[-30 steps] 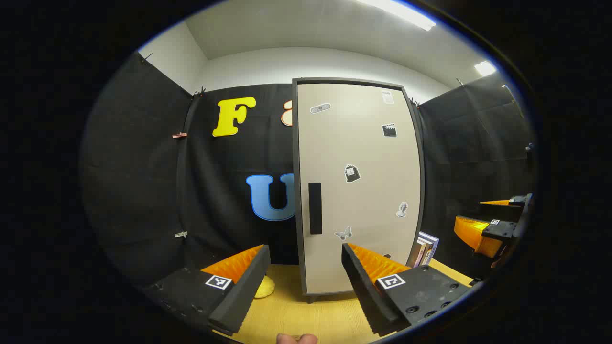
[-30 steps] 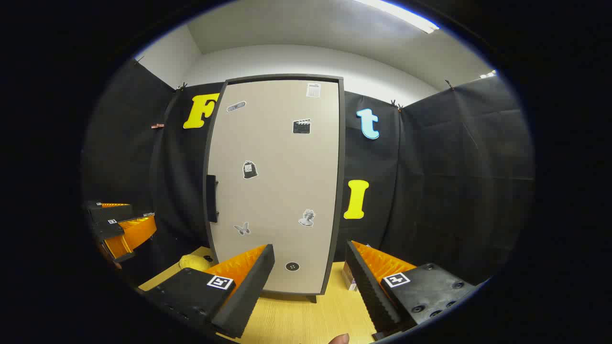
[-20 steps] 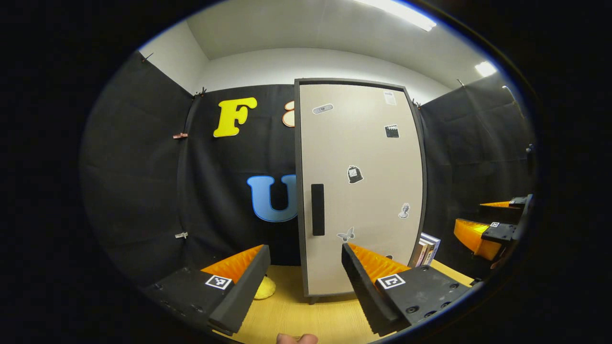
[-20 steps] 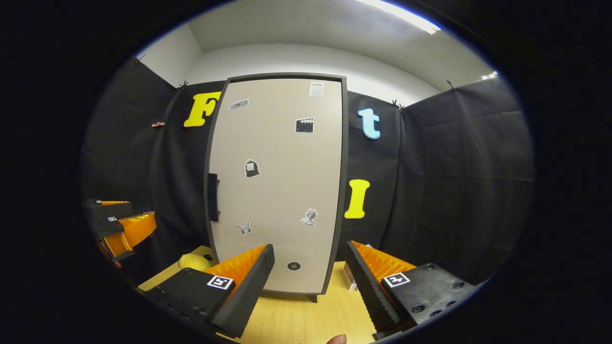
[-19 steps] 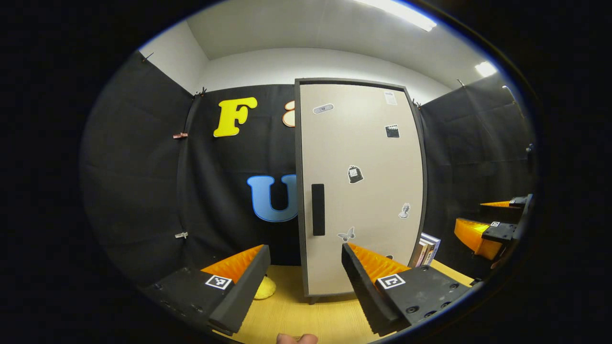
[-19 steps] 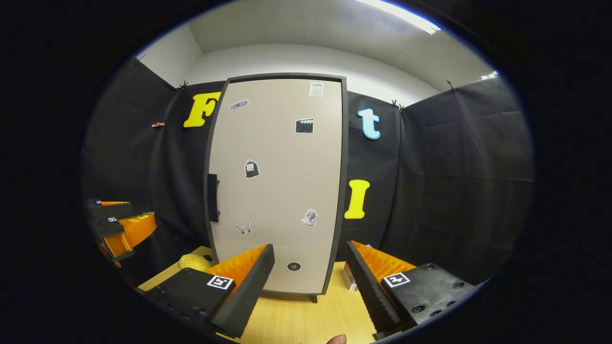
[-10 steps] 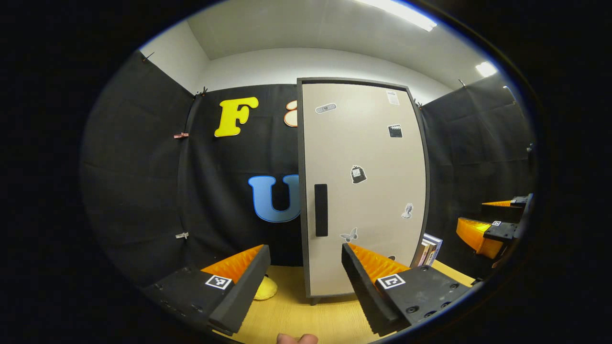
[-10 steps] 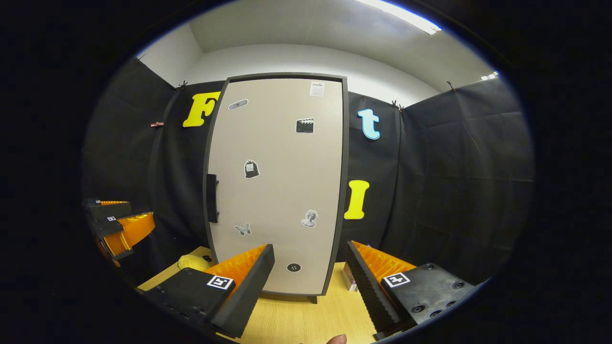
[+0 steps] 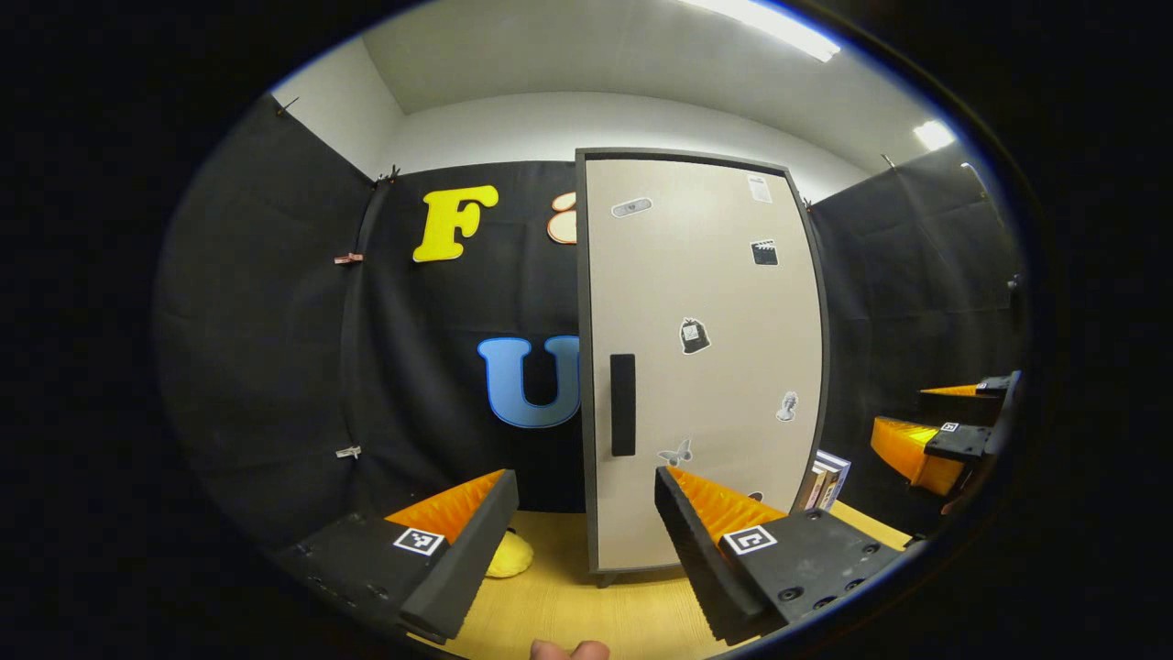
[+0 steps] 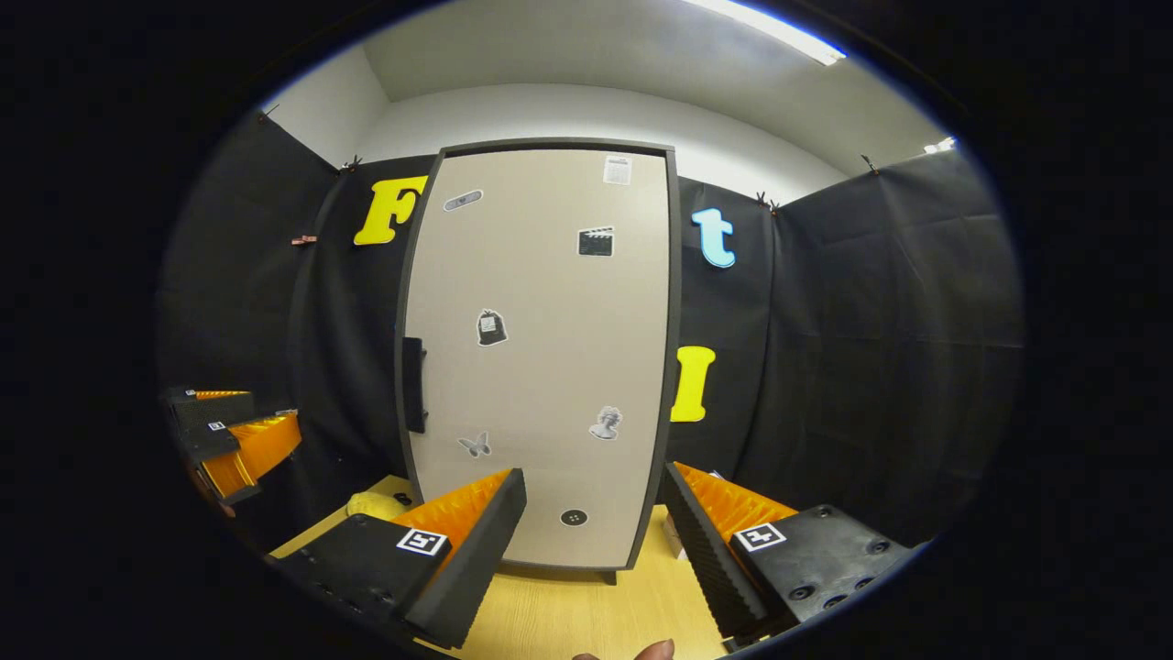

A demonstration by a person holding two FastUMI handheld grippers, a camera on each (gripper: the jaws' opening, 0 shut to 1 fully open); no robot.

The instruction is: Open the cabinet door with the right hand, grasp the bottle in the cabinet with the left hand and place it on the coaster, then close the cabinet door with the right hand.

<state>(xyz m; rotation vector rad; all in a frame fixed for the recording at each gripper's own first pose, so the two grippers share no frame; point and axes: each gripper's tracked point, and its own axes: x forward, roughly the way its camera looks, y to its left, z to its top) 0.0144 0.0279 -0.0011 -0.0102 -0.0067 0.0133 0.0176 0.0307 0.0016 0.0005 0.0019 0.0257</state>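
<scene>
Booth holds 1 cabinet (image 9: 701,367), 2 grippers wide-jawed.

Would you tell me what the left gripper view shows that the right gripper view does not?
Left gripper view: a white clip on the black cloth, and upright books. Right gripper view: a round dark button sticker, seen whole, low on the closed beige cabinet door. Both: that door, its black handle, the yellow soft object.

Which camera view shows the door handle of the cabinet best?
The left gripper view: the door handle faces the camera as a full dark vertical bar. In the right gripper view the handle is seen obliquely at the door's left edge, narrower.
</scene>
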